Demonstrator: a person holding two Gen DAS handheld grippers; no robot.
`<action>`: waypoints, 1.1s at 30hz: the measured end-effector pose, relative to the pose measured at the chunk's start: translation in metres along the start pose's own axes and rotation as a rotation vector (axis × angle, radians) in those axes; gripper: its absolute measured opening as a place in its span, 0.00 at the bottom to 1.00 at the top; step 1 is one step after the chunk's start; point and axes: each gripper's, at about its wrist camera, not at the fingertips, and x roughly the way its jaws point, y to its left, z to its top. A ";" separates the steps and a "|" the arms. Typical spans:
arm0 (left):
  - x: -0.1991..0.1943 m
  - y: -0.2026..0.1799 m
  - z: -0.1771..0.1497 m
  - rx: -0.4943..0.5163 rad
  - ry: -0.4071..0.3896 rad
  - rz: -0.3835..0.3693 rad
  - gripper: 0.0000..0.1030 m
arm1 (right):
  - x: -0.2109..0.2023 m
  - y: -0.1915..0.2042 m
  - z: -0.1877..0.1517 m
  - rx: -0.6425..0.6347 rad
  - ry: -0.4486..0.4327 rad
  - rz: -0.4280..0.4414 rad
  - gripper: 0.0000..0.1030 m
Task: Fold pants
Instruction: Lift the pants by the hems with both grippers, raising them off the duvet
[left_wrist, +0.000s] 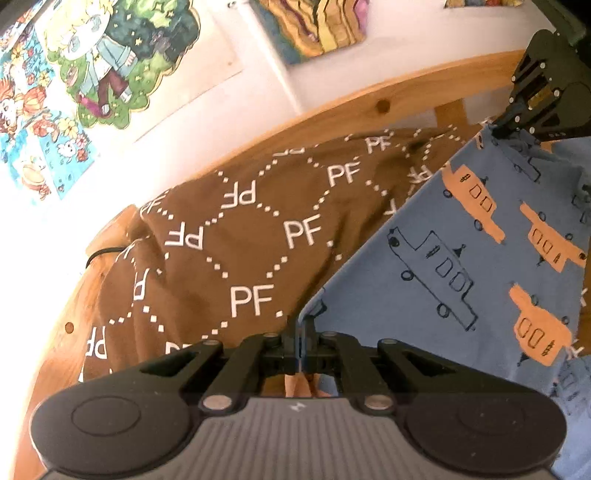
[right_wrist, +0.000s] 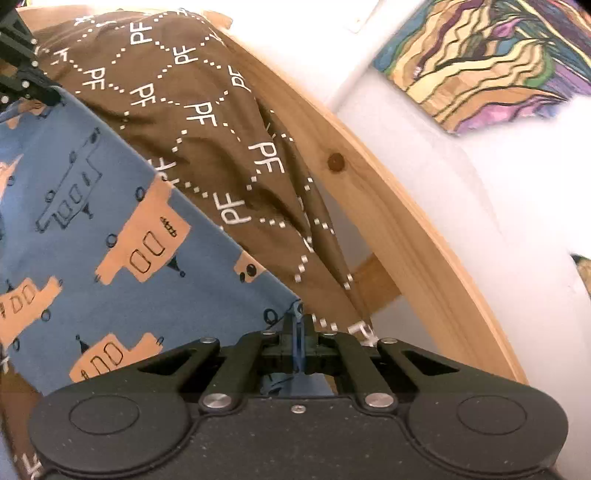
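Blue truck-print pants stretch between both pinching grippers, left gripper and right gripper; brown PF-print sheet and wooden bed rail lie beyond the fingers.

A brown "PF" cloth drapes a wooden frame below wall posters.

The blue pants, printed with orange and outlined trucks, hung stretched taut over a brown cloth.
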 end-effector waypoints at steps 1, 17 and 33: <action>0.001 0.000 -0.001 -0.001 -0.002 0.012 0.00 | 0.009 0.002 0.002 -0.009 0.007 -0.009 0.00; 0.003 0.006 -0.007 0.029 -0.023 -0.052 0.01 | 0.032 0.003 -0.006 0.042 -0.027 0.011 0.00; -0.011 0.036 -0.016 0.001 0.005 -0.156 0.44 | 0.004 0.010 -0.002 0.051 -0.120 0.138 0.33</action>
